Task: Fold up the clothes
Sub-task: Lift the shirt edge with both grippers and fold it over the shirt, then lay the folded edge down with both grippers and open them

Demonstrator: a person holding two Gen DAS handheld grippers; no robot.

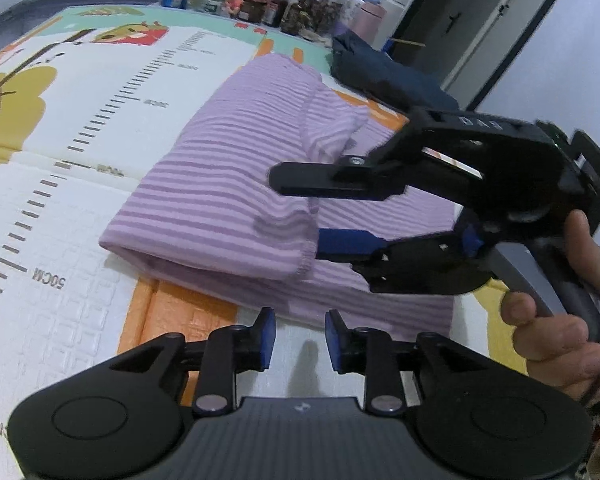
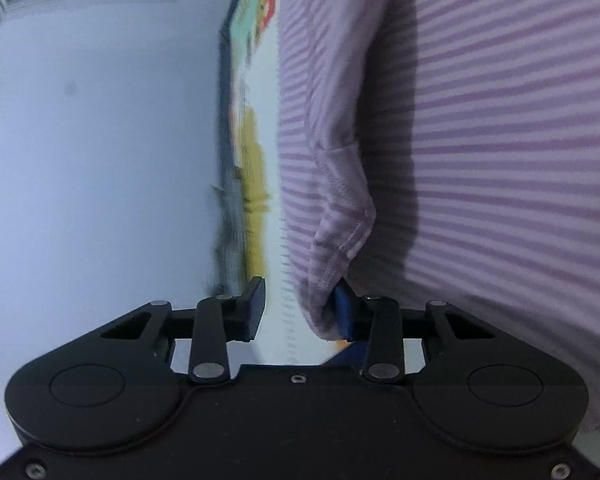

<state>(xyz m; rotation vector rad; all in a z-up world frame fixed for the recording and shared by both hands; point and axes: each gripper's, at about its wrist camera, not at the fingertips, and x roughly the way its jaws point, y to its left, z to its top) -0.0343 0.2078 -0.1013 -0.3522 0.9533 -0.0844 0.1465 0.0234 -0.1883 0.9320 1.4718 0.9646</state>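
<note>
A lilac striped garment [image 1: 236,188] lies partly folded on a printed play mat [image 1: 80,128]. My left gripper [image 1: 300,338] is open and empty, just short of the garment's near edge. My right gripper [image 1: 296,212] comes in from the right, turned on its side, jaws apart around a folded flap of the garment. In the right wrist view the right gripper [image 2: 300,308] is open, and the hemmed edge of the garment [image 2: 340,216] hangs between the jaws against the blue pad [image 2: 342,312] of the right finger.
A dark blue garment [image 1: 384,72] lies bunched at the mat's far right. Several jars and bottles [image 1: 284,0] stand along the far edge. A dark door [image 1: 480,20] is behind them. A hand [image 1: 560,312] holds the right gripper's handle.
</note>
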